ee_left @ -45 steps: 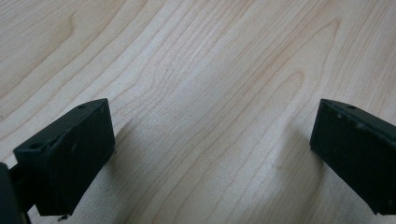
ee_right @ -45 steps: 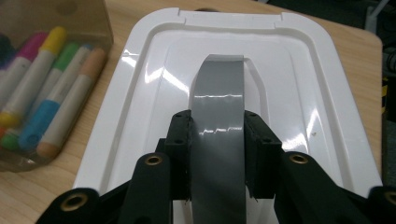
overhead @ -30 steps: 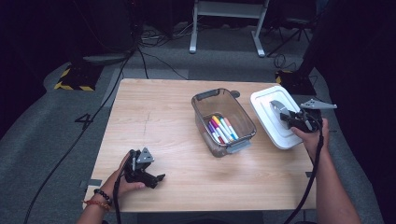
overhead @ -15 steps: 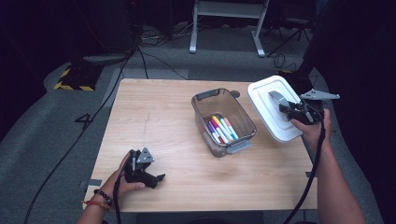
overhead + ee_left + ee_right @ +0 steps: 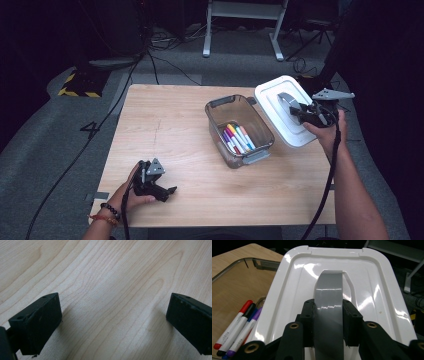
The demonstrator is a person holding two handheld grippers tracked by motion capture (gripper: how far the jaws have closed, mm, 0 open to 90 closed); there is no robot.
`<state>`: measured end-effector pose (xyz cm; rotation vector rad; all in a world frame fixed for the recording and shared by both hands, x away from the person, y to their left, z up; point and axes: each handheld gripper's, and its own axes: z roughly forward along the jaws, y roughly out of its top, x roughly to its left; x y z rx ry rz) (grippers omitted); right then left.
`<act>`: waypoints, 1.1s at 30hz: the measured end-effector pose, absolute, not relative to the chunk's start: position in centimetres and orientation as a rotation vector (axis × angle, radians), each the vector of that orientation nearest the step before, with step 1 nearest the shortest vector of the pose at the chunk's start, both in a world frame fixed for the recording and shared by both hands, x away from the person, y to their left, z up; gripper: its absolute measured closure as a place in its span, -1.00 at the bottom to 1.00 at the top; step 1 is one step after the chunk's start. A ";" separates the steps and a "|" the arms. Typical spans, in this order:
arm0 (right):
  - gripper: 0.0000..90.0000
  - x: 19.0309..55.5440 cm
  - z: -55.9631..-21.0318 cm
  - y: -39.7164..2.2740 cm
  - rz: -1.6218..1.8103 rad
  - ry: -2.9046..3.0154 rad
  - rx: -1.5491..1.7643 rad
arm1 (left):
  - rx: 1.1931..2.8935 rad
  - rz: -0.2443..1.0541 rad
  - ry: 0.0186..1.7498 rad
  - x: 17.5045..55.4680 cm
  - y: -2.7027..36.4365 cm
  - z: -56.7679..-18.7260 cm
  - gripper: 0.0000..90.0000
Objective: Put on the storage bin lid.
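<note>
While left tongs (image 5: 167, 192) agape on table (image 5: 165, 125), right tongs (image 5: 328, 325) tight on lid's grey handle (image 5: 329, 300).

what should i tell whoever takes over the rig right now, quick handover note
Right gripper: shut on the grey handle of the white lid, holding it tilted off the table beside the bin.
Left gripper: open, nothing between its jaws, resting on the wooden table at the near left.
Clear bin: uncovered, markers lying inside.
Done: lid gripped and raised.
Left: probably set the lid onto the bin and press it shut.
</note>
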<state>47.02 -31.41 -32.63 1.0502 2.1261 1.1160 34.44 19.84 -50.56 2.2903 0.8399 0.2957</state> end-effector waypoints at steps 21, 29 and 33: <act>0.50 49.0 -34.1 -22.8 1.058 2.291 0.990 | 2.290 0.298 0.840 34.4 19.8 -50.6 -0.99; 0.49 49.9 -34.9 -20.5 1.055 2.319 1.004 | 2.291 0.298 0.840 34.4 19.8 -50.6 -0.99; 0.49 49.8 -35.1 -19.6 1.044 2.313 1.003 | 2.290 0.299 0.840 34.4 19.8 -50.6 -0.99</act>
